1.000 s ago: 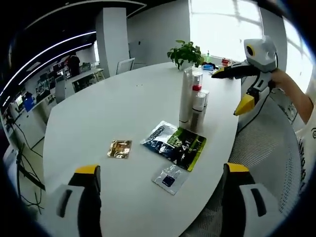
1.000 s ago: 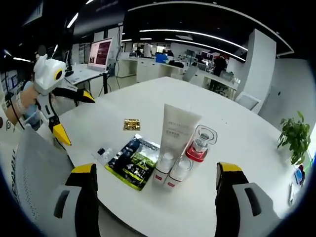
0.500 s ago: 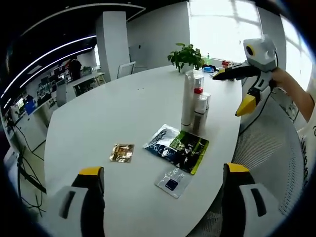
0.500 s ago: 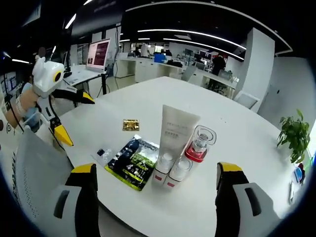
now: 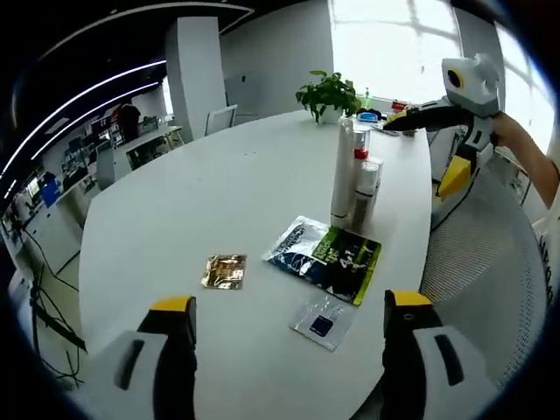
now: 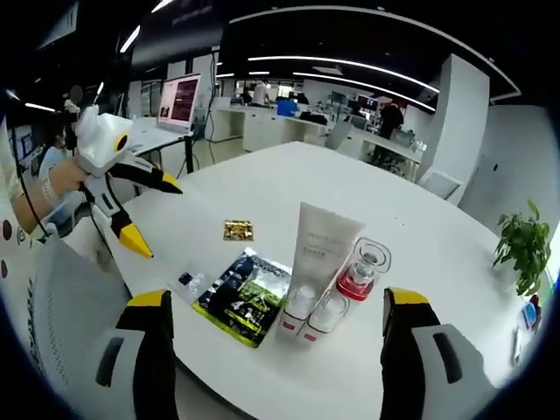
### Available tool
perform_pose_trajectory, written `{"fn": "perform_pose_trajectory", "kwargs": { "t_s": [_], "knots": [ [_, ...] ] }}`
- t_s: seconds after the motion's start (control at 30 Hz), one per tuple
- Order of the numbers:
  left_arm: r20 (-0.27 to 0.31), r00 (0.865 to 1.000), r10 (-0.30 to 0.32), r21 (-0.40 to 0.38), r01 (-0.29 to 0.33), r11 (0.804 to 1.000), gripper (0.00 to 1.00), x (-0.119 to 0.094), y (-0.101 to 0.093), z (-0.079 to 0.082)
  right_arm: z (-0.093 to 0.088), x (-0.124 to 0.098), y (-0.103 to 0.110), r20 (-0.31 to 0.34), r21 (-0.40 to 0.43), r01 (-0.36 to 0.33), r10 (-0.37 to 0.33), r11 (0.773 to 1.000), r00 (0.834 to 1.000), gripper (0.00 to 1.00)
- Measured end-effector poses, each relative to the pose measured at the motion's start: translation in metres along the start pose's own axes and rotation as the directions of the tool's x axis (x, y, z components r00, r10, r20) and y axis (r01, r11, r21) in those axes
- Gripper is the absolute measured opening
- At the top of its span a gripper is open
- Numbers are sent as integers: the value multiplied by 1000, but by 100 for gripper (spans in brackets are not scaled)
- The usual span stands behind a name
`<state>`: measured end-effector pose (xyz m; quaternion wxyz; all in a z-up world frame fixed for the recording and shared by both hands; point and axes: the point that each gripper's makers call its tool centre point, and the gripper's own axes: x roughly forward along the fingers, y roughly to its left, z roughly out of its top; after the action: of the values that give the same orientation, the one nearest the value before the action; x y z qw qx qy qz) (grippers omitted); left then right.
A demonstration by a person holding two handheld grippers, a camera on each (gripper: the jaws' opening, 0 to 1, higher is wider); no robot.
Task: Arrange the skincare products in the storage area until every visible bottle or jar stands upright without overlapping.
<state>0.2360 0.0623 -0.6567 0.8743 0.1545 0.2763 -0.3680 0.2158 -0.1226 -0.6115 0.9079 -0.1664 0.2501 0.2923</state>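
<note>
Left gripper view: the left gripper [image 5: 284,341] hangs above the near edge of the white worktop [image 5: 175,201], its yellow-tipped fingers [image 5: 173,304] spread wide and holding nothing. Just beyond them lies a small clear sachet [image 5: 323,319], and to its left, apart, a gold sachet [image 5: 225,270]. Past the clear one lies a flat dark and green packet [image 5: 328,259]. Behind the packet the skincare products stand upright in a tight cluster near the worktop's right edge: a tall white tube [image 5: 342,171], a small white bottle [image 5: 365,191] just beside it, and a clear bottle with a red band [image 5: 360,154] behind. A mesh chair back [image 5: 479,262] sits to the right. Farther off, the right gripper [image 5: 437,144] hovers with its fingers parted, and a potted plant [image 5: 328,92] stands at the far end.

Right gripper view: the right gripper [image 6: 271,346] has its fingers [image 6: 150,298] spread and empty, short of the worktop's edge. Two small white bottles stand in front of the tube [image 6: 319,249], the red-banded bottle to their right.
</note>
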Motion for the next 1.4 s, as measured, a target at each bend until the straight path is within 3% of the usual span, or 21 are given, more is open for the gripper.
{"fn": "perform_pose_trajectory", "kwargs": {
  "t_s": [0.1, 0.37, 0.7, 0.87, 1.1, 1.4],
  "knots": [
    [-6, 1000, -1, 8, 1, 1000, 82, 5, 7, 0, 2, 1, 5, -2, 5, -19, 19, 1000, 1000, 94],
    [2, 1000, -22, 17, 22, 1000, 66, 18, 24, 4, 10, 6, 20, 1, -4, -65, 65, 998, 998, 86],
    [-2, 999, -37, 29, 37, 999, 50, 36, 46, 4, 8, 24, 50, -16, 26, -182, 183, 983, 983, 74],
    [-23, 999, -36, 37, 37, 999, 47, 46, 54, -4, 21, 35, 74, 85, 167, -332, 322, 928, 943, 63],
    [-40, 999, -37, 8, 37, 999, 44, 60, 73, -11, 23, 58, 85, 65, 134, -339, 333, 931, 941, 51],
    [-62, 997, -44, -23, 42, 999, 39, 80, 90, -20, 28, 93, 100, 50, 102, -322, 319, 941, 947, 43]
  ]
}}
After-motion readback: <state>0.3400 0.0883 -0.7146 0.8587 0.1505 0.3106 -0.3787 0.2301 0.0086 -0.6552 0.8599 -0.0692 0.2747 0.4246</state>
